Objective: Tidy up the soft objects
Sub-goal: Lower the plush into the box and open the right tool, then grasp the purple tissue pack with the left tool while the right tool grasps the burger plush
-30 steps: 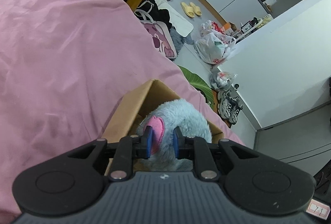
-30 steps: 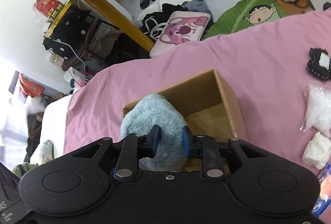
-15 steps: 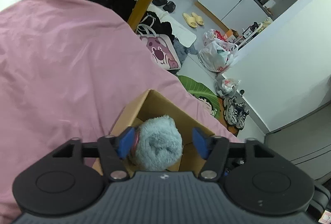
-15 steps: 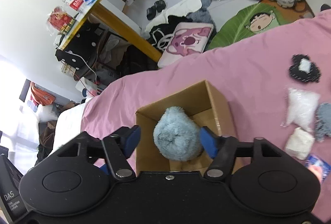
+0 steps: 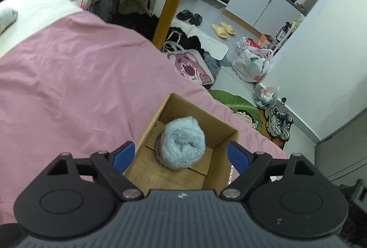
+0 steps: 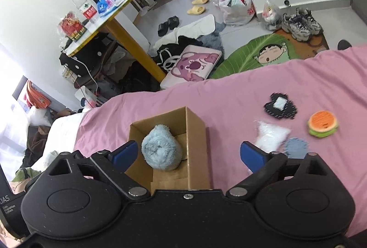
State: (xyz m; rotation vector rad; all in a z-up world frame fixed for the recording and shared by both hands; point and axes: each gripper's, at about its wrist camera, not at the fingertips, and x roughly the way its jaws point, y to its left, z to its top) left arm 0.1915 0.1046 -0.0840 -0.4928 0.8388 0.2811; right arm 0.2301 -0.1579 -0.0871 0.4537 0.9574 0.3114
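Plush toy inside cardboard box

Both views are evenly and brightly lit by daylight; overexposure is seen at the left edge of the right wrist view. Straight lines are bent toward the corners by fisheye distortion. Slight motion blur is seen on the white packet.

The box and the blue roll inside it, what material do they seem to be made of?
The box looks like plain brown corrugated cardboard, matte, with folded flaps at the bottom. The blue roll seems to be a fluffy plush or fleece fabric: its surface is long, fuzzy pile; the left wrist view shows some pink at one side.
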